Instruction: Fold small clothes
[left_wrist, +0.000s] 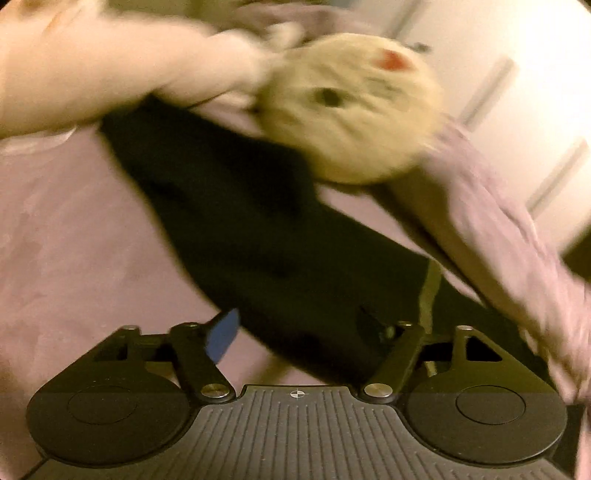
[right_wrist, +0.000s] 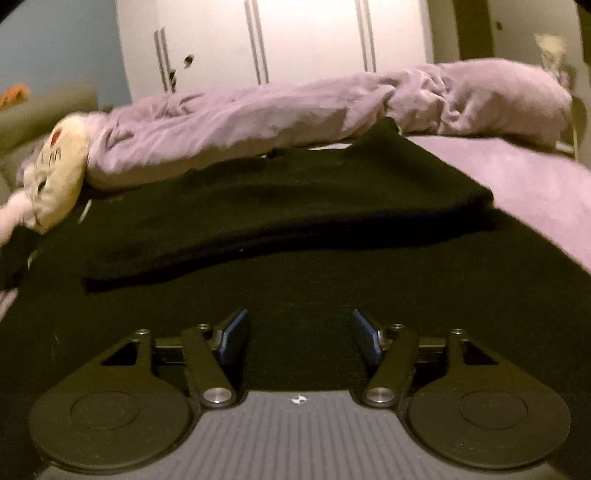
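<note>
A black garment (left_wrist: 258, 236) lies on the lilac bed sheet (left_wrist: 55, 240). In the left wrist view it runs as a long dark strip from upper left to lower right. My left gripper (left_wrist: 299, 332) is open just above its near end; the right finger is dark against the cloth. In the right wrist view the garment (right_wrist: 295, 206) fills the middle, with one layer folded over another. My right gripper (right_wrist: 299, 336) is open and empty, low over the near part of the cloth.
A cream plush toy (left_wrist: 351, 110) lies at the garment's far end, also showing in the right wrist view (right_wrist: 55, 177). A crumpled lilac duvet (right_wrist: 314, 107) runs along the far bed edge. White wardrobe doors (right_wrist: 295, 40) stand behind.
</note>
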